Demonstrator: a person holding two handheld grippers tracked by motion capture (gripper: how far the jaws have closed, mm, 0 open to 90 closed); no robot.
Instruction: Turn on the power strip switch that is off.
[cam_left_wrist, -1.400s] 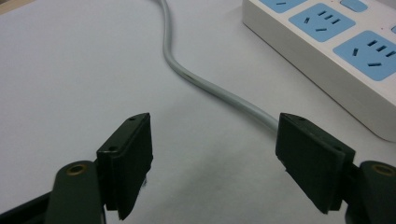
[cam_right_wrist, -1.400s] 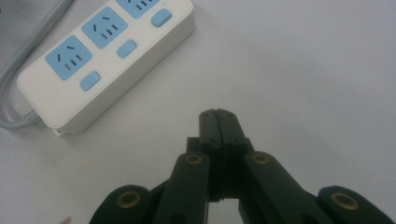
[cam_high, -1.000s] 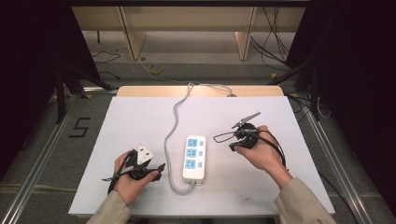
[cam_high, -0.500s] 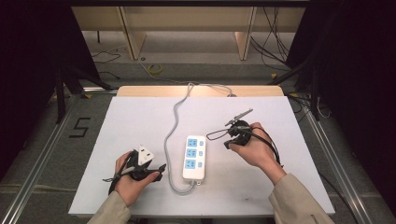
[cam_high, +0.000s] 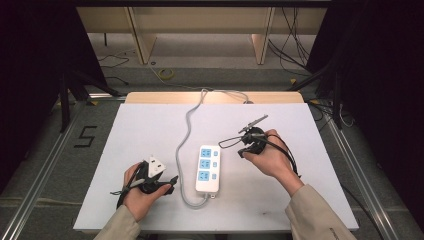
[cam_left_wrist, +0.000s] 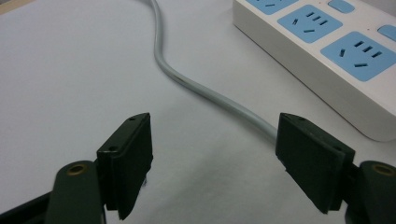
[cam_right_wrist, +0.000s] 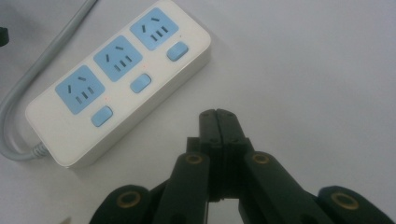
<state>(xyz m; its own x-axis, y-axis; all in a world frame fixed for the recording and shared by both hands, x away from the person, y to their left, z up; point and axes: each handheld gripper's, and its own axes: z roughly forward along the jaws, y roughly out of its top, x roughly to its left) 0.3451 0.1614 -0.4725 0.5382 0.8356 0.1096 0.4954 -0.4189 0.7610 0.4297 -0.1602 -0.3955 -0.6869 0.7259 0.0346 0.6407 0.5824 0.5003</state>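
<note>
High view: power strip lying mid-table, its grey cable running off the far edge; left gripper resting just beside the cable, right gripper hovering near the strip's far end, wide bare table all round. Left gripper view: jaws standing wide apart, gripping nothing, cable crossing ahead. Right gripper view: jaws pressed together, empty, pointing near the switches; probably lining up to press one, best squarely from above.
</note>
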